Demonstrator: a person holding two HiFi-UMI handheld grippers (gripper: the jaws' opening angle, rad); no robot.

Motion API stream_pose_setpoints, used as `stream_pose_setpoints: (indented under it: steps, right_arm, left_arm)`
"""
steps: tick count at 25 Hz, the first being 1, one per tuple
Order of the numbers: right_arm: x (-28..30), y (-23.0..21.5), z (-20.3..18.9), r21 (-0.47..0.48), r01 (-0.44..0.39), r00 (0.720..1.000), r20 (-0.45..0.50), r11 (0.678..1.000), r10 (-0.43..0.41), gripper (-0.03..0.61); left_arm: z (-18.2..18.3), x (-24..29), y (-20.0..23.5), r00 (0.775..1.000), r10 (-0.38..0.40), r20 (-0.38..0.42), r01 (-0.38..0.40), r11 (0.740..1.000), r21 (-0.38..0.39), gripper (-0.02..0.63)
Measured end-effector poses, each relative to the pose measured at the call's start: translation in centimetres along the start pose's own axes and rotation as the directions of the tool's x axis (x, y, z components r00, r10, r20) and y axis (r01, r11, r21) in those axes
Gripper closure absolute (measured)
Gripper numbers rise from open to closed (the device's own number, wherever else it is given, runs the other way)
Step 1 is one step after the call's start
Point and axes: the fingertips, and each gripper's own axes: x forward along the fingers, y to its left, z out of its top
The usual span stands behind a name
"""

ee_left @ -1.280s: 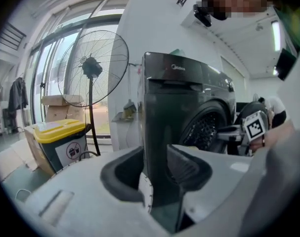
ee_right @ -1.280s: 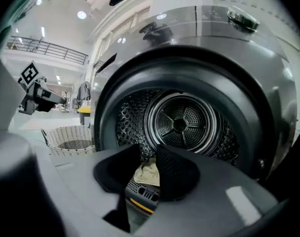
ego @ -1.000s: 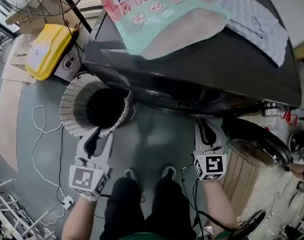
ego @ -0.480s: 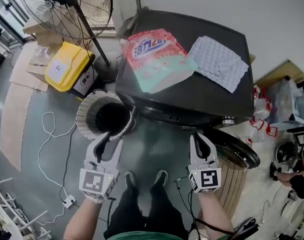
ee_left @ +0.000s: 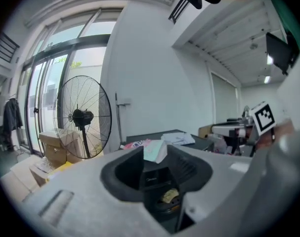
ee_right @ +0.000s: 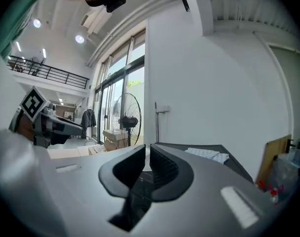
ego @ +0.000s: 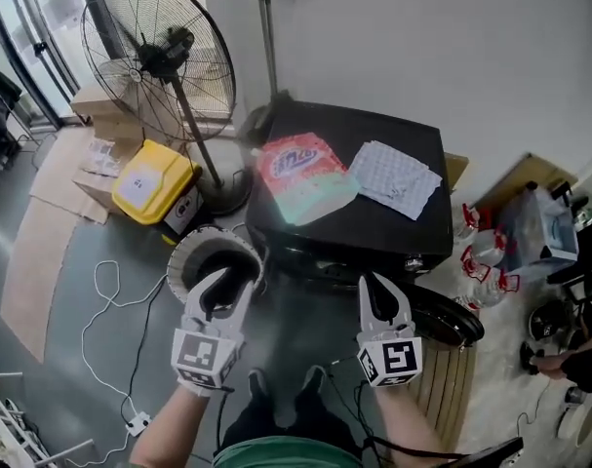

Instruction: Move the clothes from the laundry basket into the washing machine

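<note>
Basket (ego: pixel 183 261), white and slatted, stands on the grey floor just left of the black washer (ego: pixel 413 217), its inside too dark to tell what it holds. The washer's round door (ego: pixel 447 322) hangs open at the front right, low down. On the washer's top lie a pink-and-green detergent bag (ego: pixel 300 175) and, beside it to the right, a checked cloth (ego: pixel 393 176).

The left gripper (ego: pixel 227 286) is held in the air over the basket's near rim, jaws spread apart with nothing between them. The right gripper (ego: pixel 378 286) is held in front of the washer near the door, jaws drawn almost together and gripping nothing.

Behind the basket sit a yellow box (ego: pixel 154 181) and a tall fan (ego: pixel 159 57). A white cable (ego: pixel 105 300) loops across the floor at left.
</note>
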Motion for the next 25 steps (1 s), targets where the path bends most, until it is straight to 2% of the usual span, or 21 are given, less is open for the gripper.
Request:
stream_pose_setpoints:
  steps: [4,12,25]
  right_arm:
    - [-1.0,1.0,2.8,0.002,0.021,0.999,0.024,1.000,-0.022,0.551]
    - [-2.6,2.0,5.6,-0.013,0.075,0.997,0.031,0.997,-0.074,0.551]
    - [-3.6,3.3,6.4,-0.027,0.157,0.987,0.022,0.987,-0.157,0.551]
  left_arm:
    - [1.7,-0.6,0.1,0.999,-0.016,0.031,0.016,1.000,-0.009,0.468]
    - [2.8,-2.1,2.1,0.998,-0.026,0.051,0.028,0.999,-0.022,0.469]
    - [2.8,-2.0,4.1,0.995,-0.089,0.048,0.090,0.996,-0.024,0.471]
